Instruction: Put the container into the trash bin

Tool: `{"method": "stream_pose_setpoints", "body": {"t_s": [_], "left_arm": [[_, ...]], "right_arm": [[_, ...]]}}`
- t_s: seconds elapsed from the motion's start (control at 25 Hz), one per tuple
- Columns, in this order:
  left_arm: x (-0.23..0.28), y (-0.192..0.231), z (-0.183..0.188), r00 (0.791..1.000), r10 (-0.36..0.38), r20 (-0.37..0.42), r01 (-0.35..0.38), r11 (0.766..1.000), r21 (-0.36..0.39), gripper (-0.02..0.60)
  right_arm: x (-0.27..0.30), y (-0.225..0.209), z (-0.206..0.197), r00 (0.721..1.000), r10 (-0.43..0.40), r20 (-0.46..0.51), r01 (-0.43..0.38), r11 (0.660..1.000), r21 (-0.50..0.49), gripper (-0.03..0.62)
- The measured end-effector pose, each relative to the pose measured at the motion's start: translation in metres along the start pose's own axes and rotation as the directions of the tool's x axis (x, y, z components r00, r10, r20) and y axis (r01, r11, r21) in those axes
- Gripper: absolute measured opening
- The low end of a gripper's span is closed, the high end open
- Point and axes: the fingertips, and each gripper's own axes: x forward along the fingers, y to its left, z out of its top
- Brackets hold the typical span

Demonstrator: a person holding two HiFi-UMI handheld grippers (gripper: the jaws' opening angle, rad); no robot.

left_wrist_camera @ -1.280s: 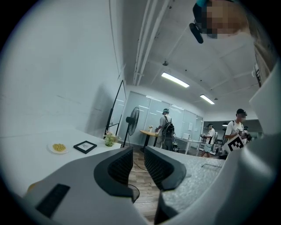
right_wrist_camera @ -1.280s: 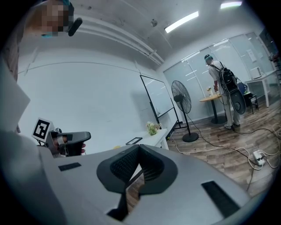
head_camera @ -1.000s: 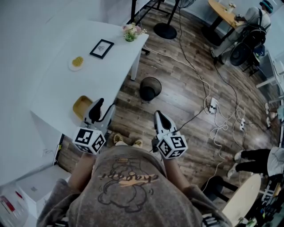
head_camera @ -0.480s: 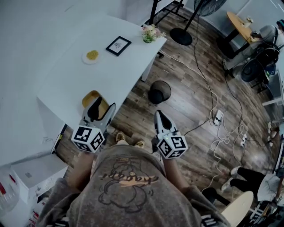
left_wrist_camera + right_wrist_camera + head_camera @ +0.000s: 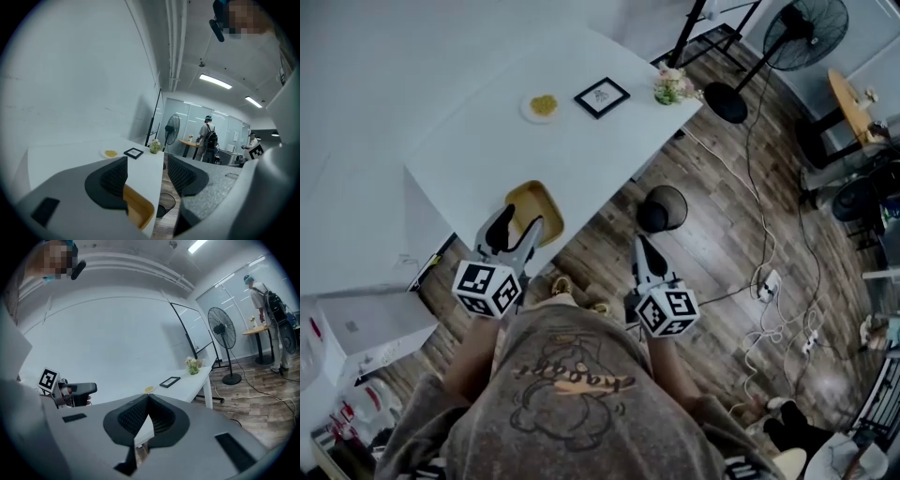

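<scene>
left gripper (image 5: 517, 228): jaws apart, empty, near yellow shallow container (image 5: 534, 208) on white table (image 5: 487, 141) | right gripper (image 5: 641, 251): jaws together, empty | black mesh trash bin (image 5: 663, 208): on floor

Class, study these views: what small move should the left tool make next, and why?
Probably ease the left tool forward and down so its open jaws straddle the rim of the yellow container at the table edge. The jaws grip nothing yet, and the trash bin stands on the floor nearby.
</scene>
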Motion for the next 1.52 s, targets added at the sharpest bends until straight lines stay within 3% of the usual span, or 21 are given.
{"method": "stream_pose_setpoints", "body": {"t_s": [0.28, 0.52, 0.92, 1.52], "left_arm": [[-0.002, 0.042, -0.027, 0.994, 0.099, -0.046, -0.101, 0.994, -0.046, 0.25], [0.006, 0.068, -0.061, 0.985, 0.129, -0.112, -0.141, 0.984, -0.108, 0.25], [0.019, 0.097, -0.122, 0.953, 0.192, -0.233, -0.232, 0.96, -0.156, 0.25], [0.031, 0.108, -0.158, 0.919, 0.213, -0.331, -0.28, 0.944, -0.173, 0.246]], "right_arm": [[0.015, 0.007, -0.005, 1.0, 0.02, -0.018, -0.019, 1.0, 0.002, 0.0], [0.011, 0.0, -0.009, 1.0, -0.017, -0.022, 0.017, 1.0, 0.009, 0.0], [-0.003, -0.02, -0.011, 0.997, -0.08, -0.019, 0.08, 0.997, 0.016, 0.0], [-0.008, -0.029, -0.013, 0.993, -0.112, -0.023, 0.113, 0.993, 0.017, 0.0]]}}
